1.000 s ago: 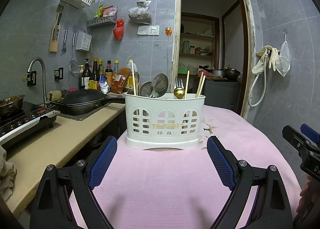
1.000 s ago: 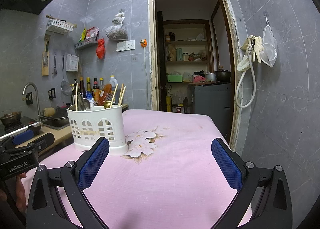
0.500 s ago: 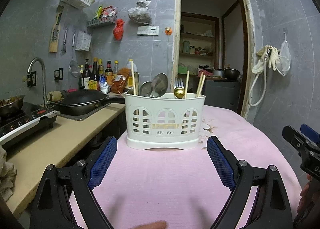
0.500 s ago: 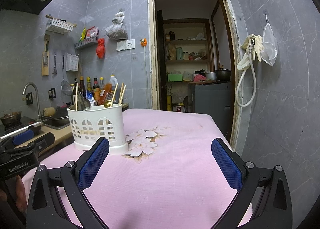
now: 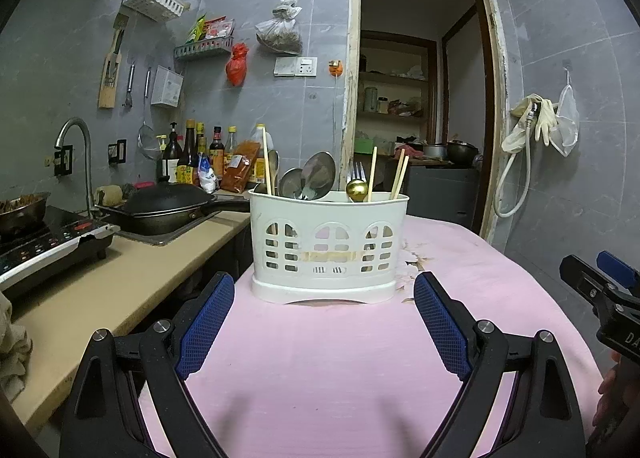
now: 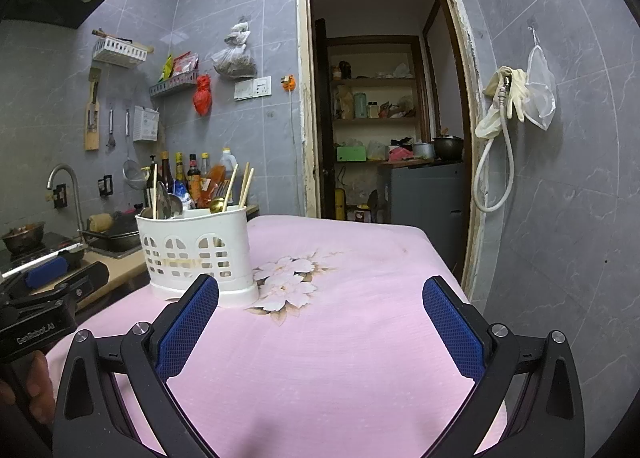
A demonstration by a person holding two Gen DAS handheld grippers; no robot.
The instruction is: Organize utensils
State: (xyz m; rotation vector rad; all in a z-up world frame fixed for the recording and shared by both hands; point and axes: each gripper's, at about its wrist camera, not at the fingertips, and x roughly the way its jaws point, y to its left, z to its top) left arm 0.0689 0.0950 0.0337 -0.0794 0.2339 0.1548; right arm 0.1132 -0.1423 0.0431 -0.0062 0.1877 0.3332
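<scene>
A white slotted utensil caddy [image 5: 328,250] stands on the pink tablecloth, straight ahead of my left gripper [image 5: 324,322]. It holds steel spoons [image 5: 316,178], a gold spoon [image 5: 357,191], a fork [image 5: 357,171] and wooden chopsticks [image 5: 400,174]. My left gripper is open and empty, a little short of the caddy. My right gripper [image 6: 320,322] is open and empty over the cloth, with the caddy [image 6: 196,254] to its left. Each gripper shows at the edge of the other's view.
The pink table [image 6: 360,338] has a flower print [image 6: 288,286] beside the caddy. A beige counter [image 5: 100,282] at left carries a black wok [image 5: 164,206], an induction cooker [image 5: 44,242], sauce bottles [image 5: 200,158] and a tap [image 5: 76,154]. A doorway [image 6: 384,118] opens behind.
Both grippers and the caddy have stayed in place. A fingertip showed at the bottom edge of the left wrist view half a second ago and is gone now.
</scene>
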